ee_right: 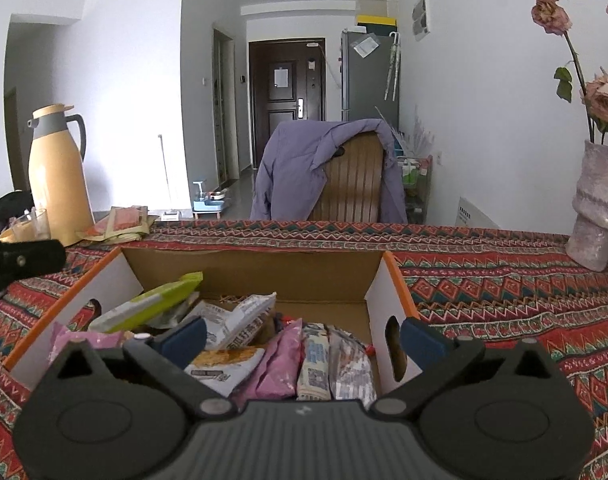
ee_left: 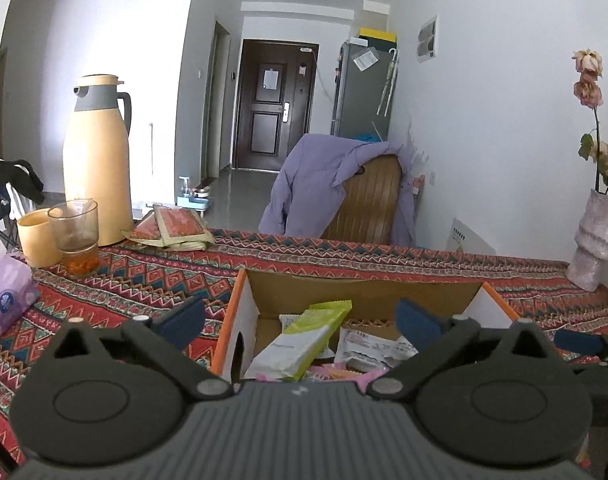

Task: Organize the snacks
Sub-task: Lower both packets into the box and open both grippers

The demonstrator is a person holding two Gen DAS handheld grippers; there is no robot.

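Both claws gape wide and empty: left claw, right claw. The snacks sit heaped in the box, lower centre. A careless reach might snag its wall or crush packets.

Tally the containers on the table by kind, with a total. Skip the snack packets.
Thermos: 1
Glass: 1
Cup: 1
Vase: 1
Box: 1
Total: 5
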